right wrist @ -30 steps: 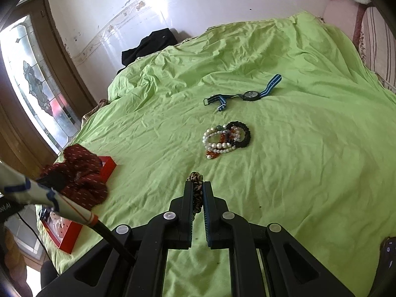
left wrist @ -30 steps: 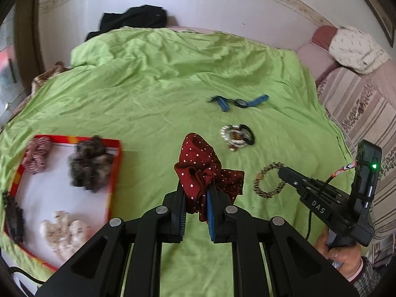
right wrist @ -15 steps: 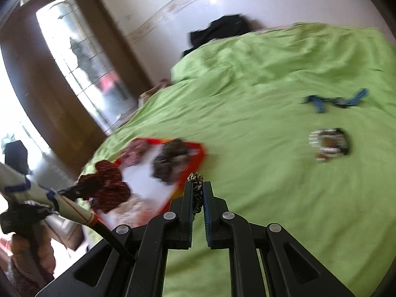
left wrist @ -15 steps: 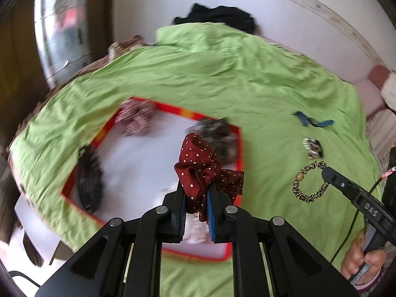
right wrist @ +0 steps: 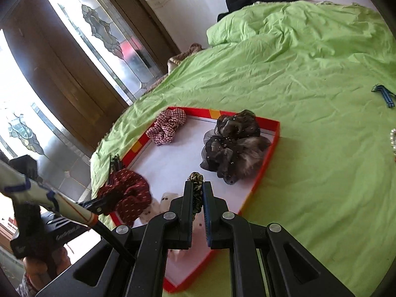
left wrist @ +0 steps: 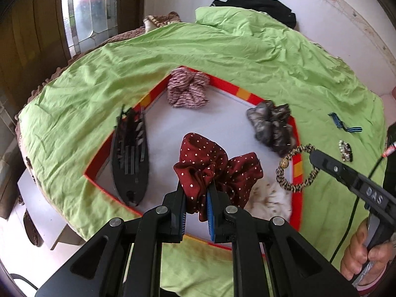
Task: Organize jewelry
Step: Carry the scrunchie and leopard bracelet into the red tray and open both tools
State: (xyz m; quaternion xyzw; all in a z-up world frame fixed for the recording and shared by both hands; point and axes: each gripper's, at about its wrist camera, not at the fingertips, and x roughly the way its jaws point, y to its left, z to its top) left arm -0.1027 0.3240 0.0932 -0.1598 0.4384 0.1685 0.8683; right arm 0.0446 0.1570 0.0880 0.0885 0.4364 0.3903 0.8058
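While the left gripper (left wrist: 196, 198) squeezes a dark red dotted scrunchie (left wrist: 210, 163) over the red tray (left wrist: 295, 173), the right gripper (right wrist: 197, 193) pinches a spotted bead bracelet (left wrist: 295, 169) there too. A grey scrunchie (right wrist: 232, 146), checked scrunchie (right wrist: 168, 126) and black hair clip (left wrist: 130, 153) lie inside it.

you have five scrunchies: dark red dotted scrunchie (left wrist: 217, 165) between your left jaws, checked one (left wrist: 186, 90), grey one (left wrist: 272, 125), white one (left wrist: 268, 200) and one hair comb (left wrist: 131, 153) in one tray (left wrist: 295, 173) ahead; one leopard bracelet (left wrist: 294, 168) at your right tool's tip.
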